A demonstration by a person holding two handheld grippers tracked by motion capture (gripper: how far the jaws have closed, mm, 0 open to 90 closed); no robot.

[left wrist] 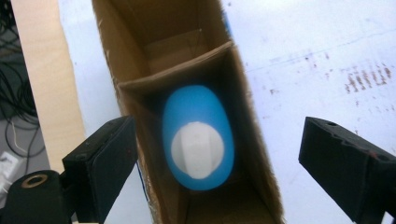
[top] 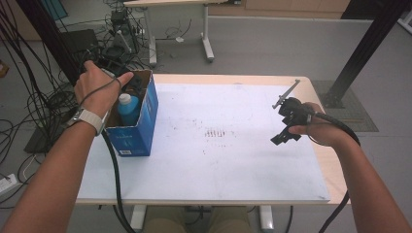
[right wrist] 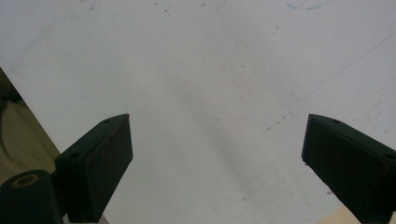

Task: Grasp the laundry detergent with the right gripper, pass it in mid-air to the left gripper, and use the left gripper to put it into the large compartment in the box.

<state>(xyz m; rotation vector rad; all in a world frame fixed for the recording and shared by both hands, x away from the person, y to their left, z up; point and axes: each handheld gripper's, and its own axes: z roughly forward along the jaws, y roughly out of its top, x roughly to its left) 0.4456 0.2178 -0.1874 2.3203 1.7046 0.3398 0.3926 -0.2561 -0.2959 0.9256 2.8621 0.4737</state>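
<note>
Presently, left gripper (left wrist: 219, 154) hovers over the blue box (top: 145, 121) at counter left — jaws apart above a blue bottle (left wrist: 198, 135). Right gripper (right wrist: 217, 158) — jaws apart, over bare white counter (top: 233, 160).

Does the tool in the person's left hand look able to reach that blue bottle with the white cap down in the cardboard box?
Probably yes. The left tool hangs open directly above the blue bottle with the white cap, and the blue cardboard box is open-topped. Its walls are close, so room for the jaws looks tight.
</note>
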